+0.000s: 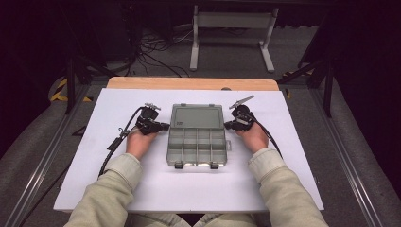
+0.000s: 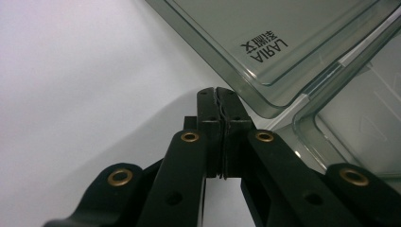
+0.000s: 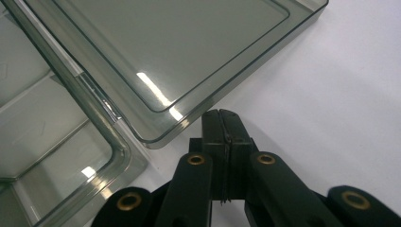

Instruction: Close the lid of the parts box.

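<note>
Currently the clear compartment organizer box (image 1: 197, 136) lies fully open mid-table with lid (image 2: 265, 42) flat and compartments empty, left gripper (image 1: 163, 126) and right gripper (image 1: 228, 126) flanking its hinge, jaws shut on nothing; closing or filling remains.

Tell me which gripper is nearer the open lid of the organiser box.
Neither clearly. The left gripper sits at the left edge of the lid, the right gripper at its right edge, both shut with tips about level with the hinge.

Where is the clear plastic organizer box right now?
In the high view the organizer box lies open at the middle of the white table, between the left gripper and right gripper.
</note>
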